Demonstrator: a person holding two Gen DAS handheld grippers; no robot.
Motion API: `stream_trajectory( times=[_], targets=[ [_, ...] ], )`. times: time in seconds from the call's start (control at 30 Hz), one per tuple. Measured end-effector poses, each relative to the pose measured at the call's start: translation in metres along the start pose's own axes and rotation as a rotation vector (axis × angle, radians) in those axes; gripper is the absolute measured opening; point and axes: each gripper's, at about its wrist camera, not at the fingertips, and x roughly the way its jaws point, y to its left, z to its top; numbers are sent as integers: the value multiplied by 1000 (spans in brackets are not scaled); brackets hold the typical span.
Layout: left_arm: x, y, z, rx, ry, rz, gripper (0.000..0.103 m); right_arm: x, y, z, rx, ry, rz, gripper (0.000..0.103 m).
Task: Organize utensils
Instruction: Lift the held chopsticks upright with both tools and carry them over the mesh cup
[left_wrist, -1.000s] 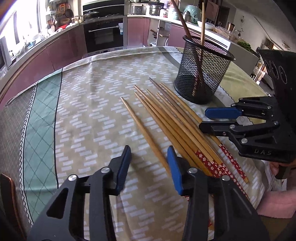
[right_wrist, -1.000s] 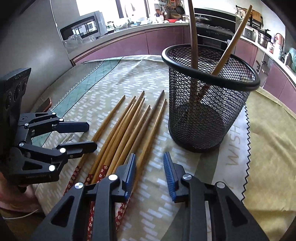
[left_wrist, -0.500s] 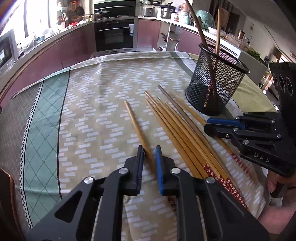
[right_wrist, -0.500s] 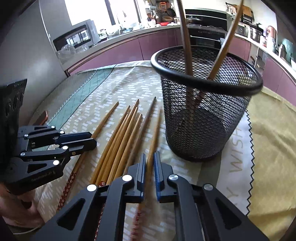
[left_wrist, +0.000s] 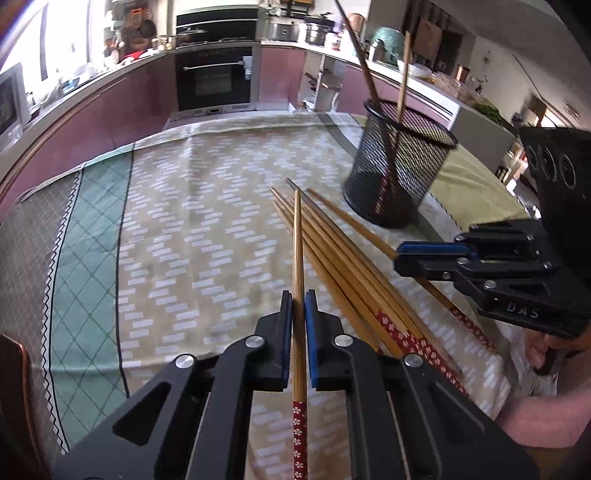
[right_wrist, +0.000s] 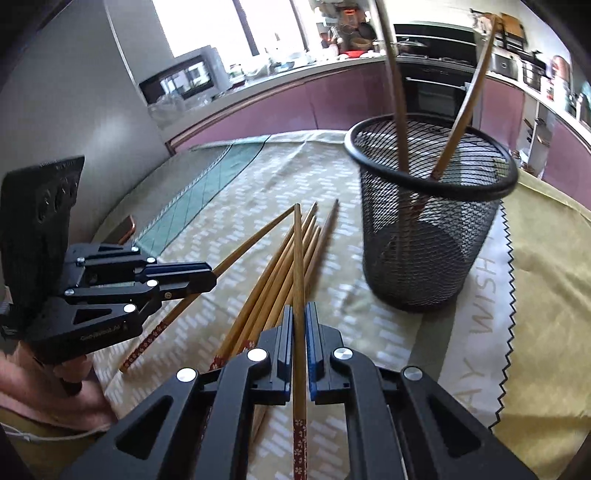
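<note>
My left gripper (left_wrist: 299, 295) is shut on a wooden chopstick (left_wrist: 297, 251) with a red flowered end, held above the tablecloth. My right gripper (right_wrist: 299, 308) is shut on another such chopstick (right_wrist: 298, 258), also lifted. Each gripper shows in the other's view: the right gripper (left_wrist: 400, 256) at the right, the left gripper (right_wrist: 210, 273) at the left. Several more chopsticks (left_wrist: 343, 266) lie in a bundle on the cloth (right_wrist: 273, 280). A black mesh holder (left_wrist: 397, 173) with two chopsticks in it stands beyond them (right_wrist: 428, 225).
A patterned tablecloth (left_wrist: 192, 229) covers the round table. A yellow cloth (right_wrist: 546, 295) with a zigzag edge lies right of the holder. A chair back (left_wrist: 14, 387) shows at the left edge. Kitchen counters and an oven (left_wrist: 214, 77) stand behind.
Both grippers went from open to shut, each on a chopstick, and lifted it off the cloth. The views have risen and tilted with them.
</note>
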Motion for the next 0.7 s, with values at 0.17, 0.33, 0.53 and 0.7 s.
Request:
stream_trajectory(
  times=[0.17, 0.33, 0.53, 0.7],
  targets=[
    [9, -4, -3, 31, 31, -4, 8, 9, 3, 1, -29, 39, -15, 6],
    [18, -2, 0, 44, 45, -14, 10, 14, -1, 10, -31, 50, -28, 12],
    [26, -6, 11, 73, 51, -9, 10, 16, -7, 12, -13, 52, 8, 7],
    [25, -5, 13, 39, 49, -19, 7, 7, -5, 10, -8, 21, 9, 6]
  ],
)
